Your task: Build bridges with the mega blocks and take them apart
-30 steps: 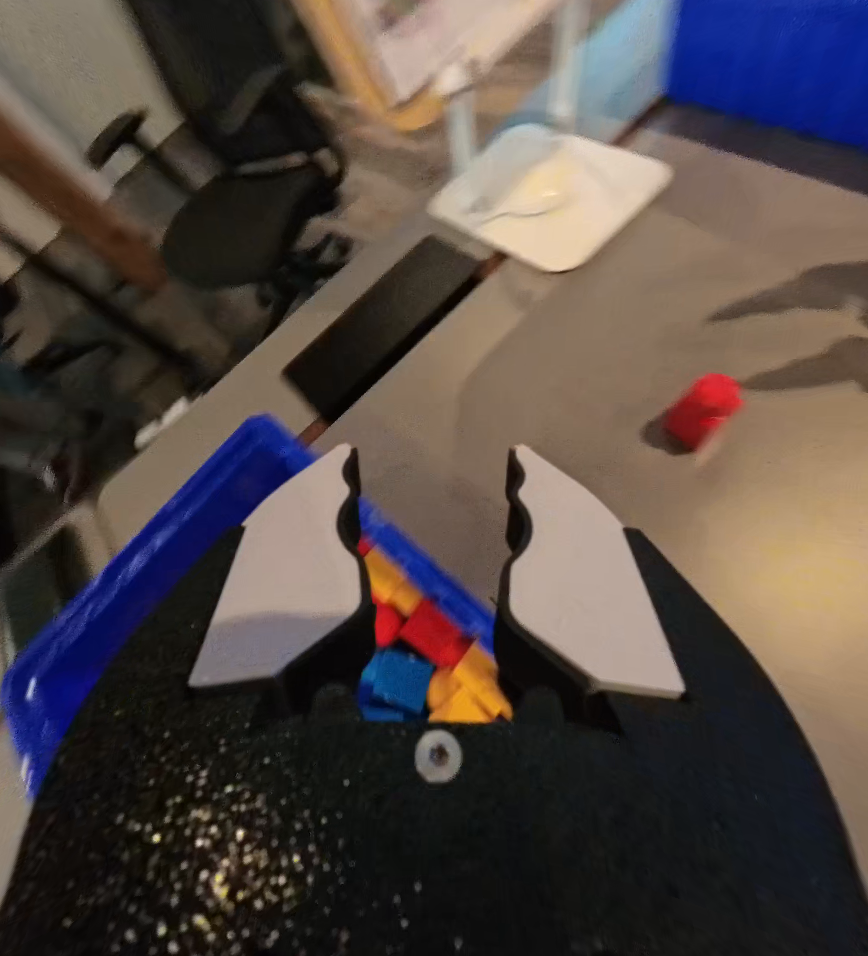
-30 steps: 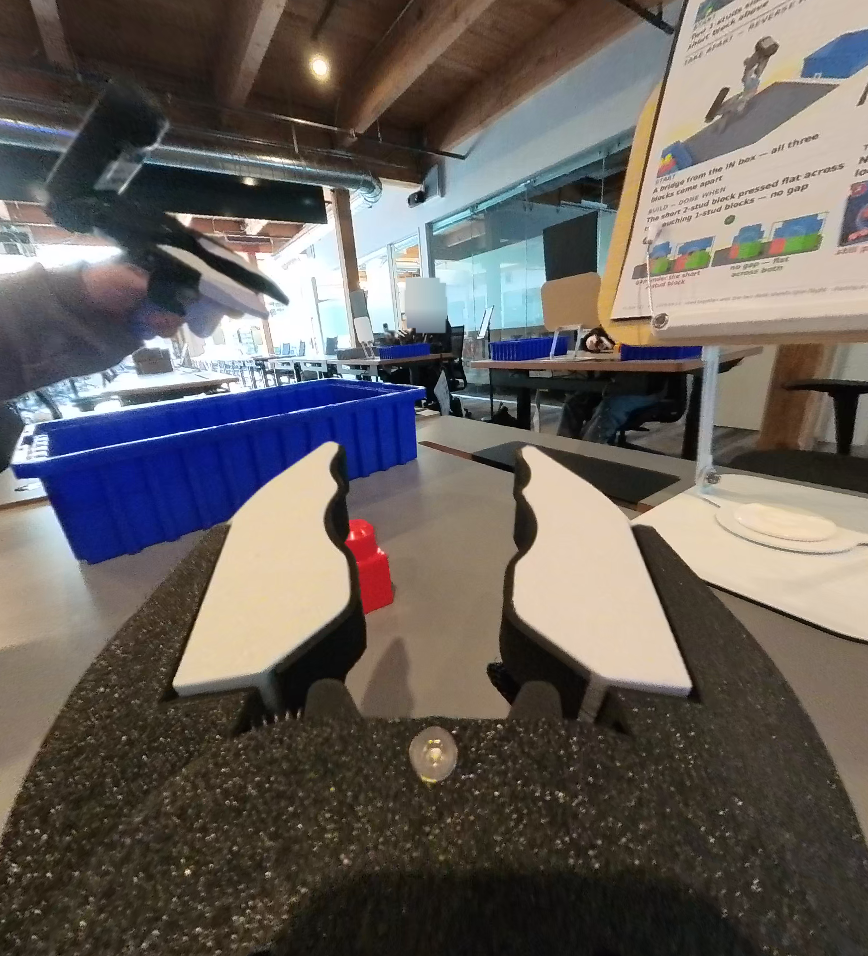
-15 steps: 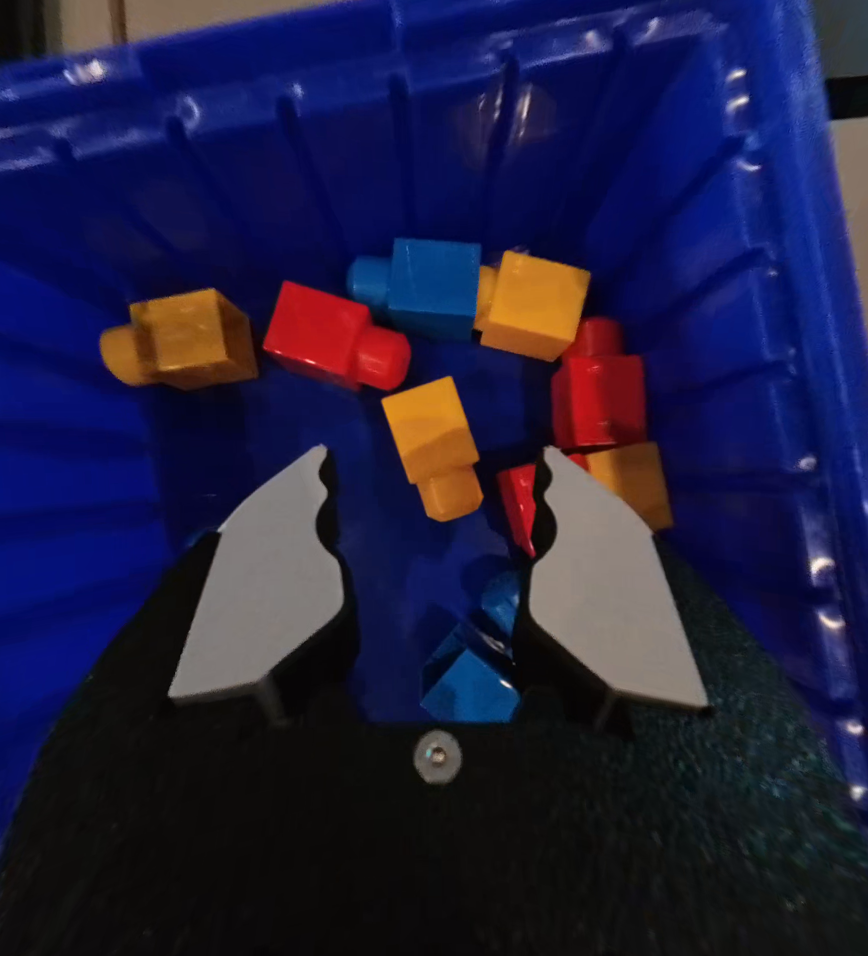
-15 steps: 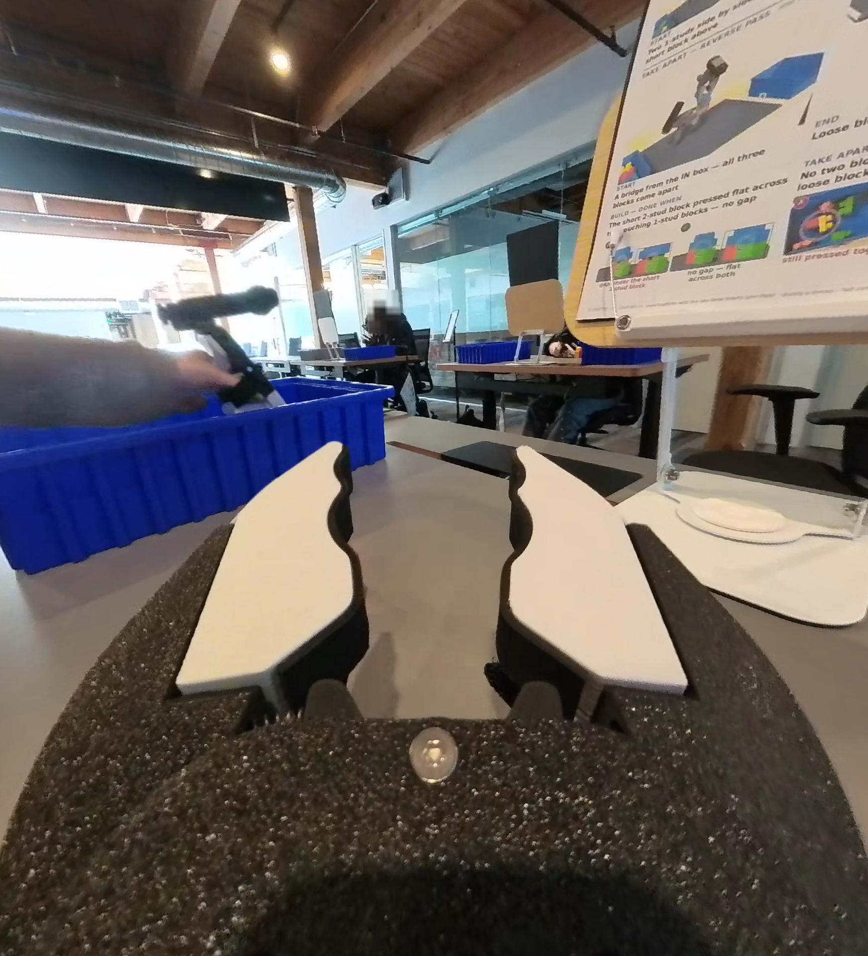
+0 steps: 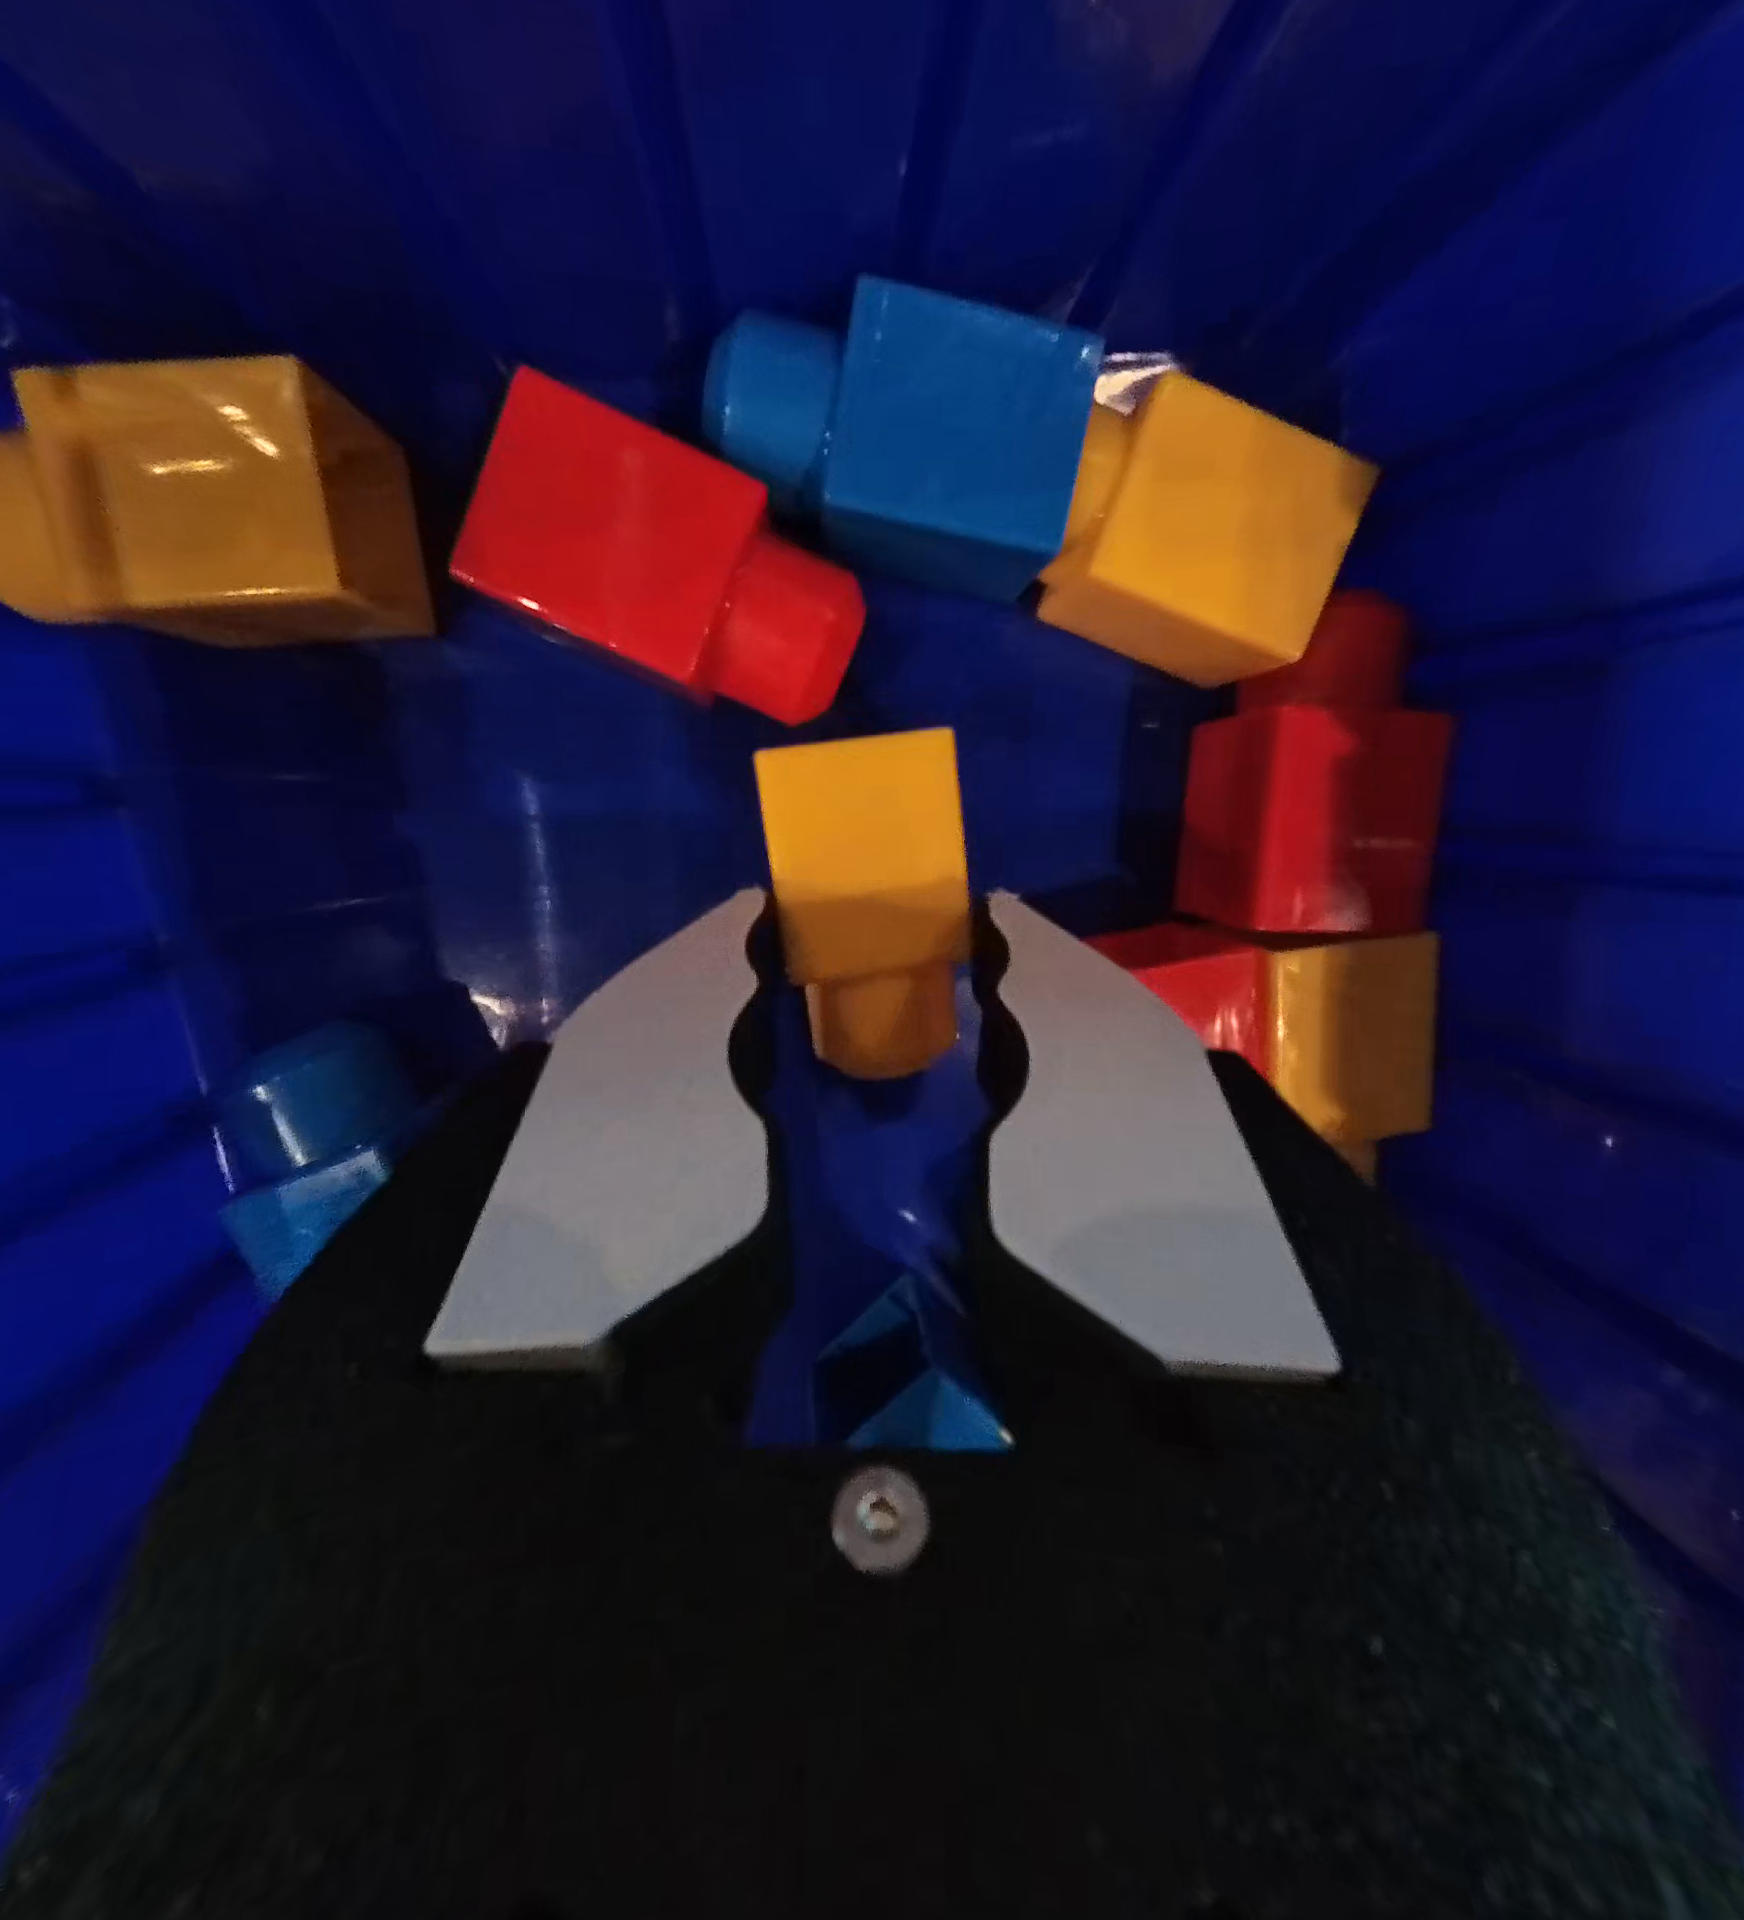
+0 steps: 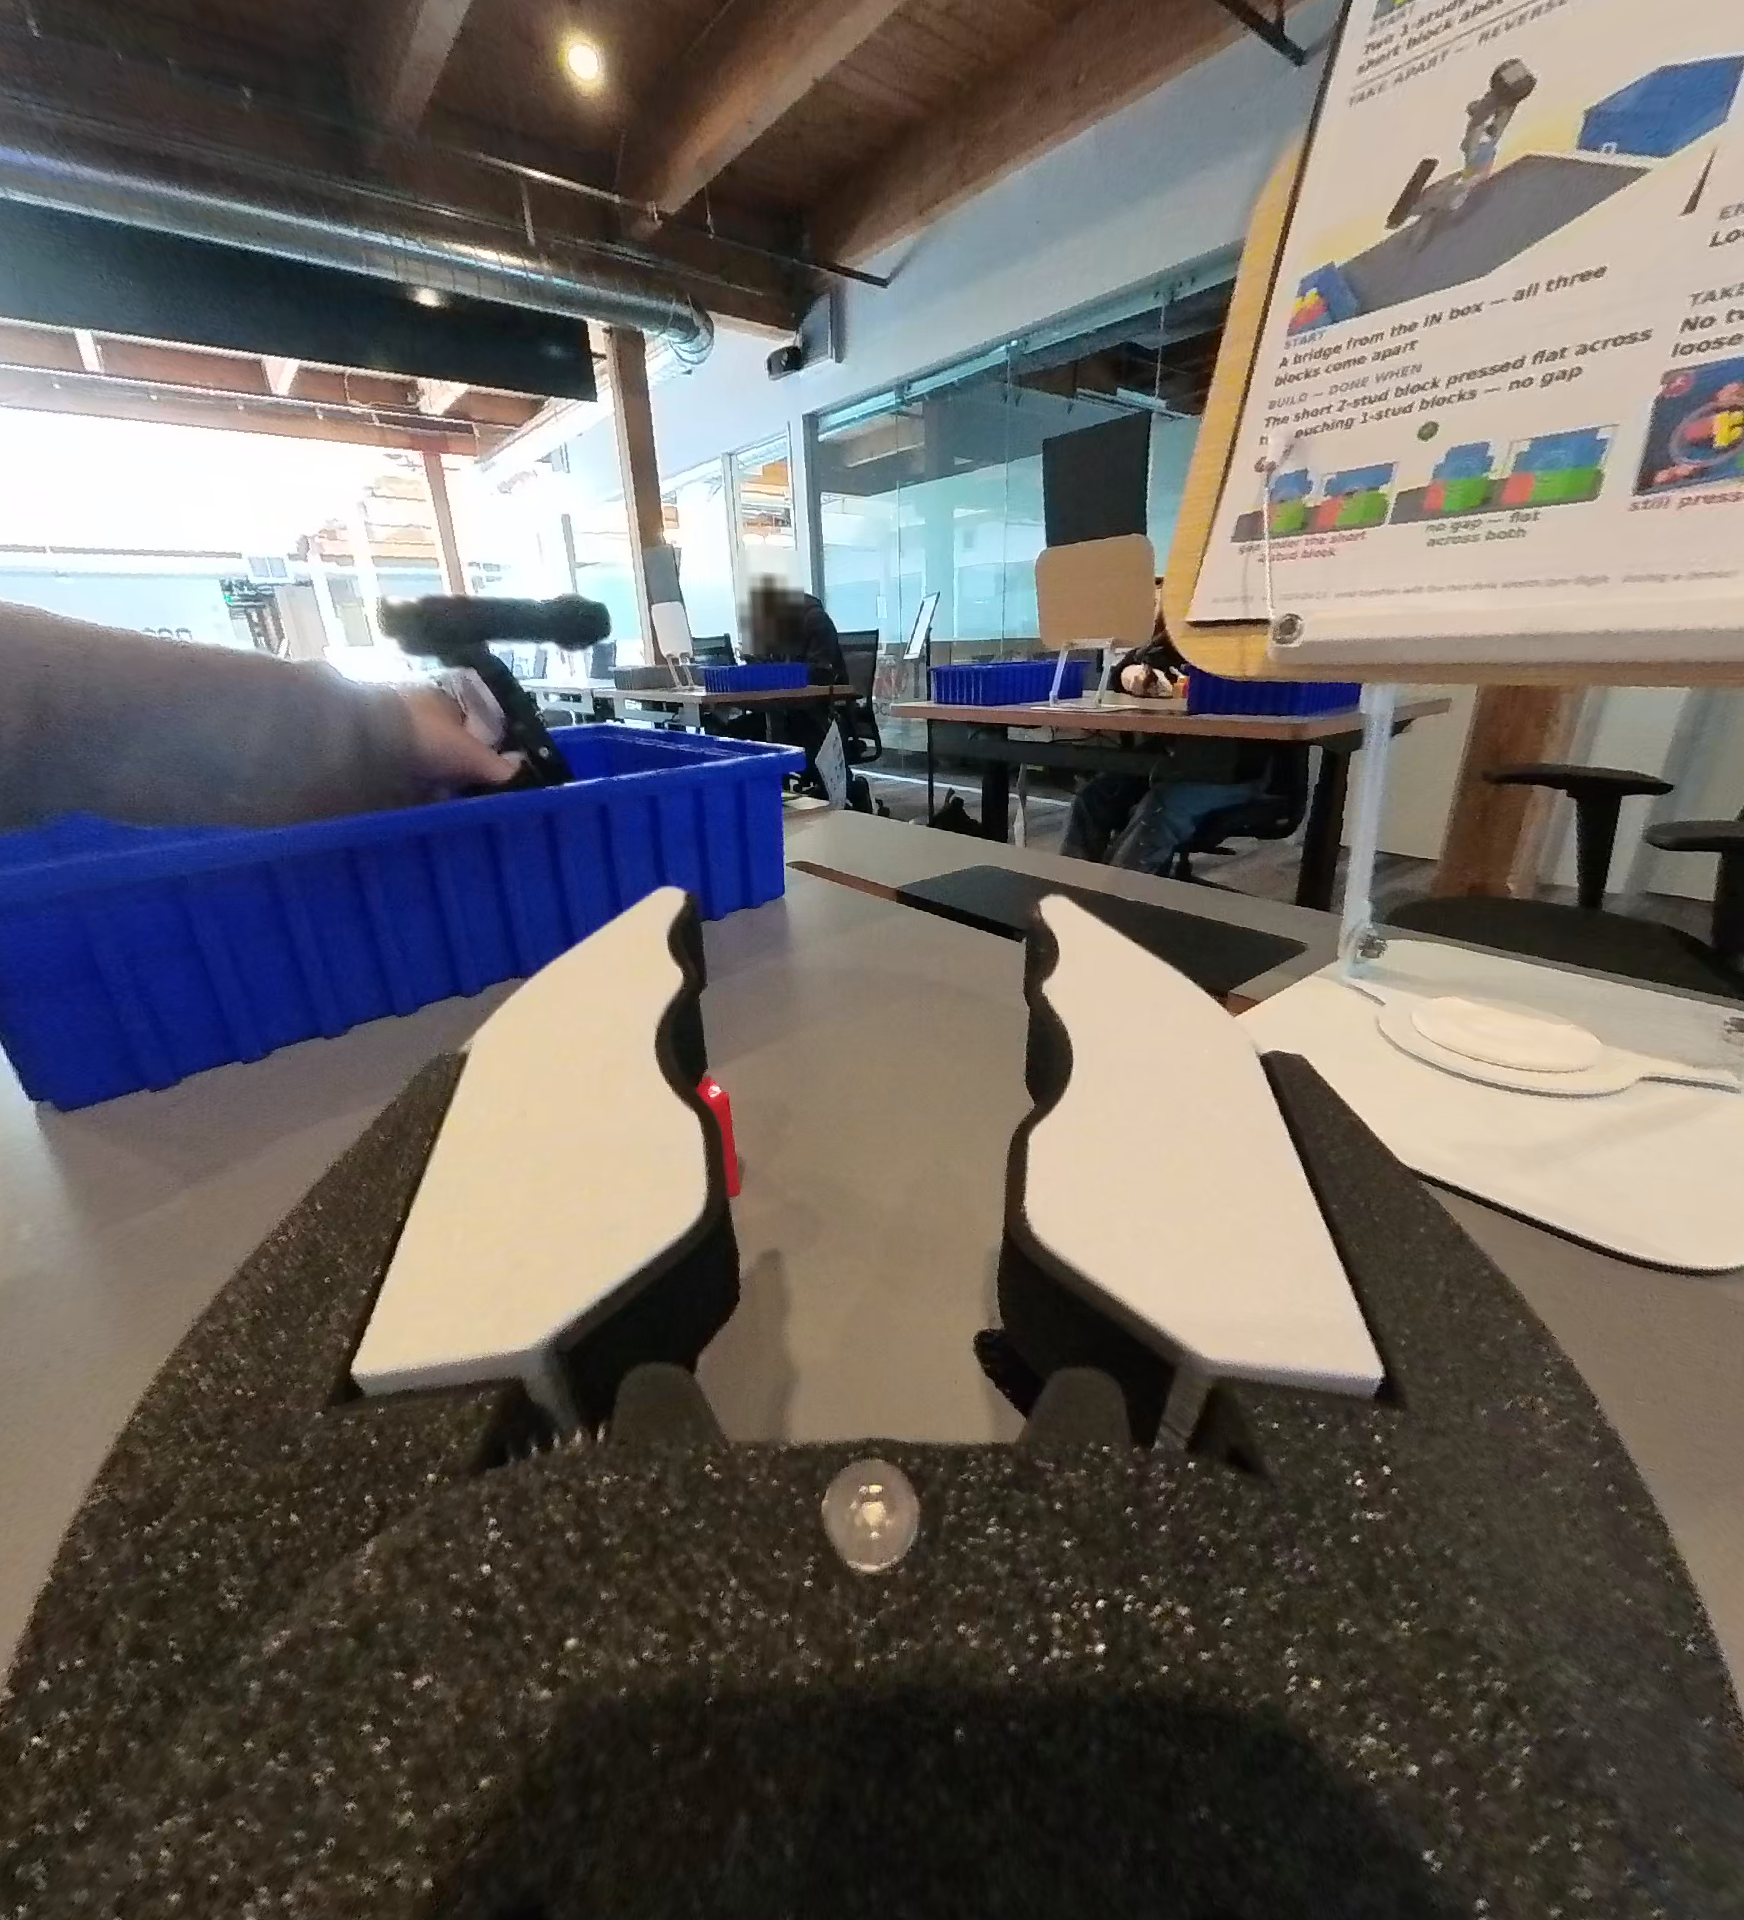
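My left gripper point(image 5: 873, 920) is down inside the blue bin point(image 5: 1626, 727), its fingertips closed against the sides of a yellow one-stud block point(image 5: 863, 831) lying with its stud toward me. Around it lie loose blocks: red point(image 5: 629, 530), blue point(image 5: 951, 447), yellow point(image 5: 1200, 520), another yellow point(image 5: 193, 488), red point(image 5: 1304, 821). My right gripper point(image 6: 857, 914) is open and empty, low over the grey table point(image 6: 847, 1091). A red block point(image 6: 717, 1127) stands on the table, mostly hidden behind its left finger. The right wrist view shows the bin point(image 6: 348, 935) with the left gripper point(image 6: 504, 707) reaching into it.
A white stand base point(image 6: 1574, 1143) with an instruction sheet point(image 6: 1522, 312) stands at the right of the table. A black panel point(image 6: 1086, 914) lies in the table behind. More blocks, a yellow point(image 5: 1346, 1029) and a blue point(image 5: 307, 1132), lie beside my left fingers. Office chairs and desks stand beyond. Spacing between my two grippers at the tips: around 50 cm.
My left gripper swung from above the table down into the bin, and its fingers closed in on the yellow block. My right gripper drifted slightly; the red block shows again by its left finger.
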The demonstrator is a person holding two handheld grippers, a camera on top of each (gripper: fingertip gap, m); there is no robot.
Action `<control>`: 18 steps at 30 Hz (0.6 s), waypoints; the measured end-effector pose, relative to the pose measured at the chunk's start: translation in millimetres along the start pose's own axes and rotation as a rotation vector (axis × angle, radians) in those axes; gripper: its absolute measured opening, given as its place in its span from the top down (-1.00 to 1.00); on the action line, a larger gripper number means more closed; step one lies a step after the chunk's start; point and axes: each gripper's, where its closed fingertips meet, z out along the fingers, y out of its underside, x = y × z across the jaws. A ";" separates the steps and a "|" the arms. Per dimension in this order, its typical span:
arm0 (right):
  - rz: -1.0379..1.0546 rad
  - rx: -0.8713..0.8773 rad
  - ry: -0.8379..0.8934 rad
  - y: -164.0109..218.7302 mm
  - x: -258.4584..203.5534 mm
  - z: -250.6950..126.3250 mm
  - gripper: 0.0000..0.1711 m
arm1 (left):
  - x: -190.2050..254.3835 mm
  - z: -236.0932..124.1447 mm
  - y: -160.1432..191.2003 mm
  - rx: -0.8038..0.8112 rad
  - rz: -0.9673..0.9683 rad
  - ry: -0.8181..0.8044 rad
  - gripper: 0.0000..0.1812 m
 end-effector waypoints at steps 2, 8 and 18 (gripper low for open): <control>-0.013 -0.013 -0.006 1.8 -2.2 1.2 0.31 | -2.2 -8.9 -1.5 0.017 0.036 -0.020 0.61; -0.027 -0.029 -0.024 4.2 -6.4 3.3 0.32 | 40.2 -79.3 -26.1 0.304 0.238 0.065 0.61; 0.030 -0.027 -0.131 -2.5 -26.6 6.4 0.34 | 225.7 -205.5 35.0 0.824 1.118 -0.059 0.62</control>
